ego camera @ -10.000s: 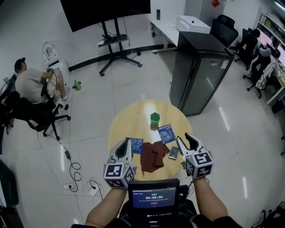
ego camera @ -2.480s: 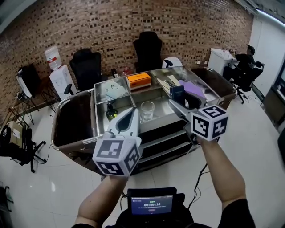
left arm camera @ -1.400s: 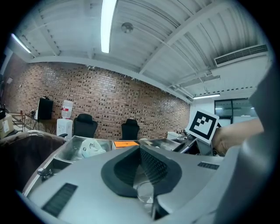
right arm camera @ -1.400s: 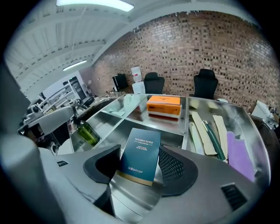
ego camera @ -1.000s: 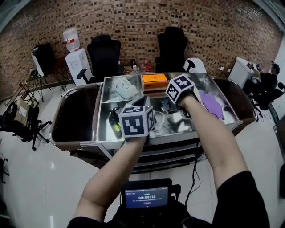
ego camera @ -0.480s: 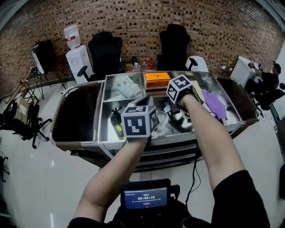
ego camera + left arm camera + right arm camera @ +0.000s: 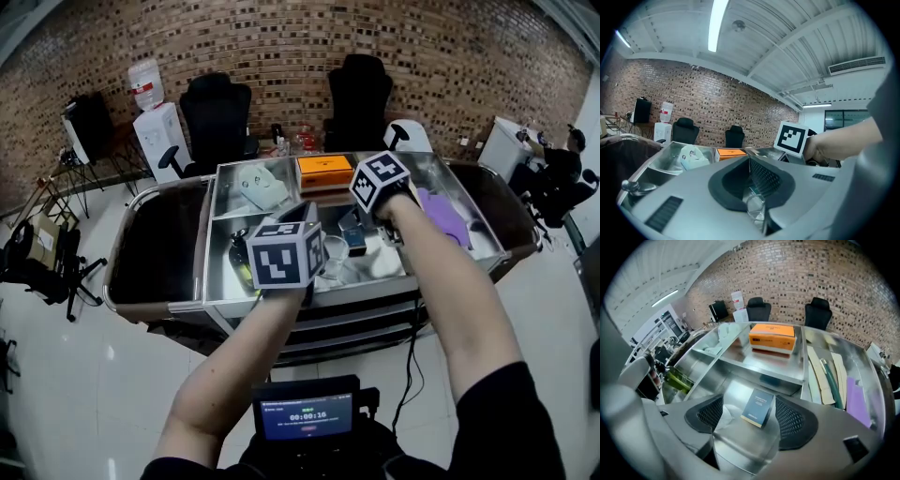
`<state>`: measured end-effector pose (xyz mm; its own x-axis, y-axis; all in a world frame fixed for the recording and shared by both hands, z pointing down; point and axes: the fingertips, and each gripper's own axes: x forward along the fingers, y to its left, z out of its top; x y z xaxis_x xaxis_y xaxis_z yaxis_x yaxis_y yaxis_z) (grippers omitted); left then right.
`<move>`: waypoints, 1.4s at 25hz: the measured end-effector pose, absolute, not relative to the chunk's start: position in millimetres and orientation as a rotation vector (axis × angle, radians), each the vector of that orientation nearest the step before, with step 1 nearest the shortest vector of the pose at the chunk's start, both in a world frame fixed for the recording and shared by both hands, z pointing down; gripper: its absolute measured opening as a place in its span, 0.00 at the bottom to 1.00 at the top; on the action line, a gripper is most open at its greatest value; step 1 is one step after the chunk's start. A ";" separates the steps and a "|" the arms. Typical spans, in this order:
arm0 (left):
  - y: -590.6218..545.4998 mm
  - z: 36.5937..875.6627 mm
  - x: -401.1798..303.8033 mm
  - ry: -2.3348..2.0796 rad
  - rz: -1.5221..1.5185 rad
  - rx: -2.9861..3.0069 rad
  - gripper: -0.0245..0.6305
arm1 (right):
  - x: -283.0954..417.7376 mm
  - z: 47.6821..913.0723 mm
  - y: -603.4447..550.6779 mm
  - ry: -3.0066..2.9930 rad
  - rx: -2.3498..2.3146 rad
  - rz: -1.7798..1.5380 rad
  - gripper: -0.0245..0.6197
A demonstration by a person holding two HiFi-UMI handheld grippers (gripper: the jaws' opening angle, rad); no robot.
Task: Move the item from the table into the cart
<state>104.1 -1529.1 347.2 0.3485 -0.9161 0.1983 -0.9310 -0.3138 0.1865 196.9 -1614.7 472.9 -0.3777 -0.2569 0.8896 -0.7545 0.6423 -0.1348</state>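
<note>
**As the jaws part, the booklet lies in the cart**

Now that the right gripper [image 7: 750, 408] has just been opening its jaws, they stand spread wide over the cart [image 7: 375, 286], pointing steeply down into its front middle compartment. The blue booklet [image 7: 758, 414] lies on that compartment's steel floor, in the gap between the two pads and touched by neither. A drinking glass [image 7: 335, 253] stands just beside it in the same compartment. An orange box [image 7: 772, 336] sits in the cart's rear compartment beyond the divider, and a green bottle [image 7: 677, 379] lies in the front compartment to the left.

The left gripper [image 7: 747, 176] hangs near the cart's front rim, roughly level, its jaws drawn close together with nothing pinched; the glass shows only beyond them.

The step in hand looks like the release, and the drop itself seems done. The next move calls for lifting the right gripper straight out of the cart, keeping the open pads clear of the booklet's edges and away from the glass.
</note>
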 end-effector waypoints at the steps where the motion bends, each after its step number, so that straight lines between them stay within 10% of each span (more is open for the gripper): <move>1: -1527.5 344.3 103.7 -1.656 0.075 2.354 0.04 | 195.7 464.1 -1614.1 -1.965 0.807 0.657 0.54; 11: -1473.9 297.2 122.1 -1.646 0.032 2.471 0.04 | 208.6 341.4 -1555.6 -2.351 0.890 0.421 0.29; 13: -1462.1 296.7 122.7 -1.640 -0.003 2.485 0.04 | 217.5 334.4 -1541.1 -2.395 0.922 0.356 0.04; 35: -1374.1 293.9 116.7 -1.748 -0.122 2.684 0.04 | 293.0 284.8 -1389.4 -2.741 1.530 -0.284 0.04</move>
